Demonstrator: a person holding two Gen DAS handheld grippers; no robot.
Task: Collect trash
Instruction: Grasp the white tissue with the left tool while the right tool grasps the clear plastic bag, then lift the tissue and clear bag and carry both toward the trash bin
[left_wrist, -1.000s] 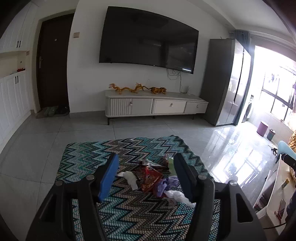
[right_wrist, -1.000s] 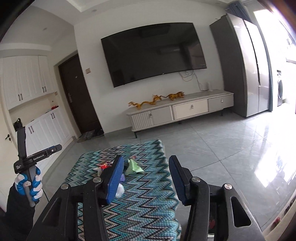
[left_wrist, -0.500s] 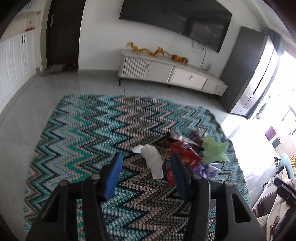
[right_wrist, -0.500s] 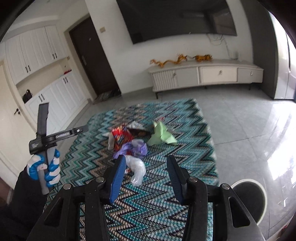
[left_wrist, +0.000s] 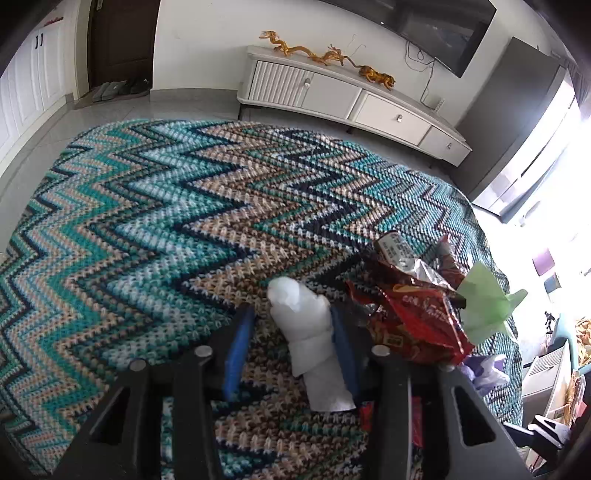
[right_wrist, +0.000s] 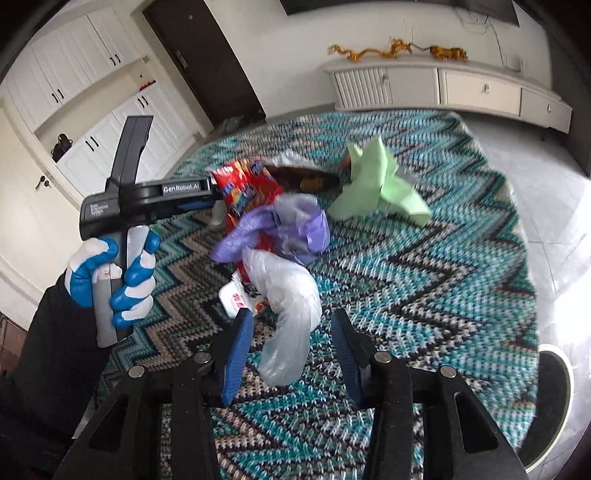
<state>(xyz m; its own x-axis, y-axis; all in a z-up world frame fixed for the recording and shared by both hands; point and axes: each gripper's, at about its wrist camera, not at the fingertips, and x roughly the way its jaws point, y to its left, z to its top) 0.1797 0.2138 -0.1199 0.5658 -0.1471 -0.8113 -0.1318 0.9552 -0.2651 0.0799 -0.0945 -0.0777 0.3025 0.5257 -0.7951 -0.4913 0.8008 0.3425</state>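
Left gripper (left_wrist: 291, 343) closing around the soft, light crumpled white tissue wad (left_wrist: 308, 332), not yet pinching; take it mid-body; right gripper (right_wrist: 291, 350) closing about the limp clear plastic bag (right_wrist: 286, 314) near the zigzag-patterned woven rug's (left_wrist: 147, 221) right edge.

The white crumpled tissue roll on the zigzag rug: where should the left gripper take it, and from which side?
Grip the white crumpled tissue roll across its thick middle, coming from above along its length. It lies flat on the zigzag rug, long and narrow, already between the closing blue pads of the left gripper, leaning toward the right one. The red snack wrapper lies close beside it, so probably keep clear.
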